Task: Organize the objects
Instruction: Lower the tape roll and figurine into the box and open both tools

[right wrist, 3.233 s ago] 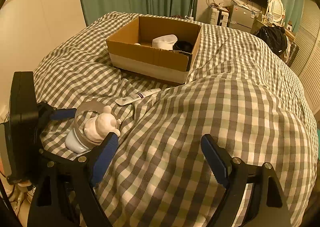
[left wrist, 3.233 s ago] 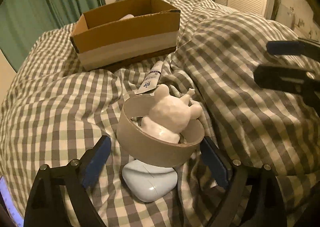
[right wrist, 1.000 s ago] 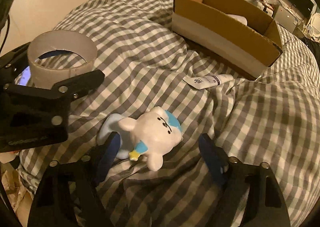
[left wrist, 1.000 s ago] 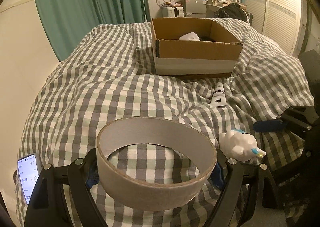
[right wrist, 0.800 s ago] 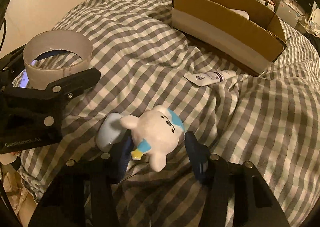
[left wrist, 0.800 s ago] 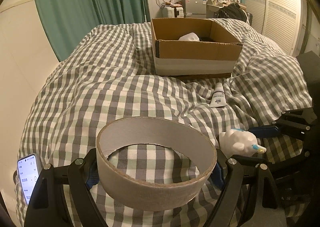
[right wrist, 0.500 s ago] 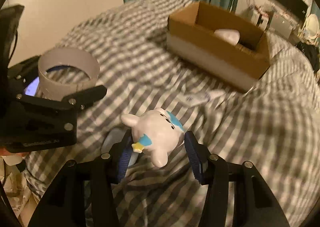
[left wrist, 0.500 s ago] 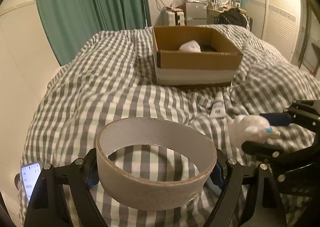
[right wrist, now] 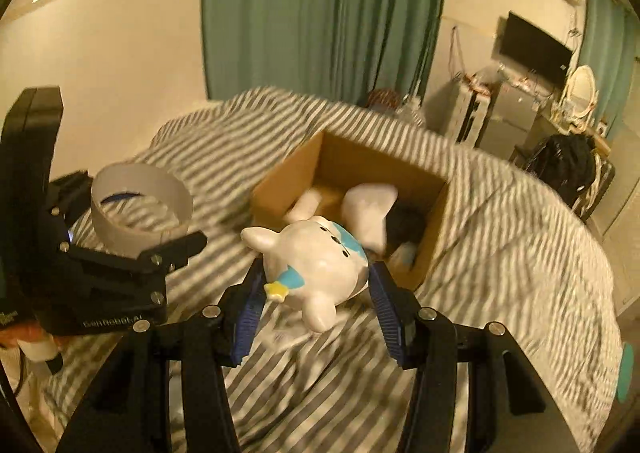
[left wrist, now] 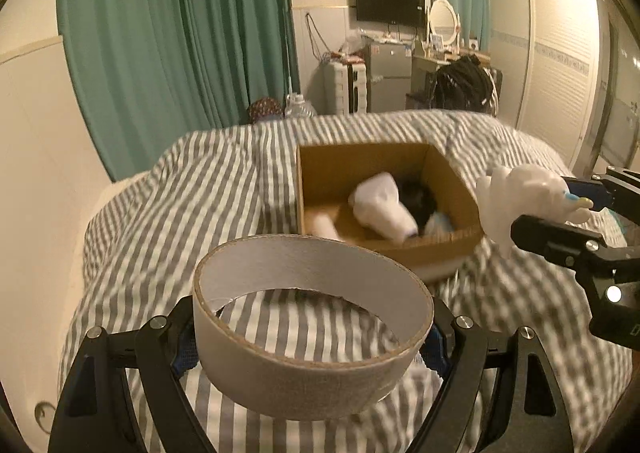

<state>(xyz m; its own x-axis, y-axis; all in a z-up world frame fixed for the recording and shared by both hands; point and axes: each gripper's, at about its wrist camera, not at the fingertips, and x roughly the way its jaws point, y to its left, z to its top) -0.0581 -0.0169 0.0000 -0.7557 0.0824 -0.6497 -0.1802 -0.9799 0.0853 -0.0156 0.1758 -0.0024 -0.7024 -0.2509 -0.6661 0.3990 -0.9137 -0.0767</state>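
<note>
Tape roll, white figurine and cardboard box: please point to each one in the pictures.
tape roll (left wrist: pixel 312 381), left wrist view, on its outer front wall
white figurine (right wrist: pixel 316 257), right wrist view, on its round body
cardboard box (left wrist: pixel 320 169), left wrist view, on its inner left wall

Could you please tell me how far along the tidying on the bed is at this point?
Partly done. The box already holds a few items, white and dark ones among them. In hand: the left gripper clamps the tape roll, and the right gripper clamps the toy, both in the air near the box. Left: dropping both in. Motion blur hides whatever else lies on the bed.
</note>
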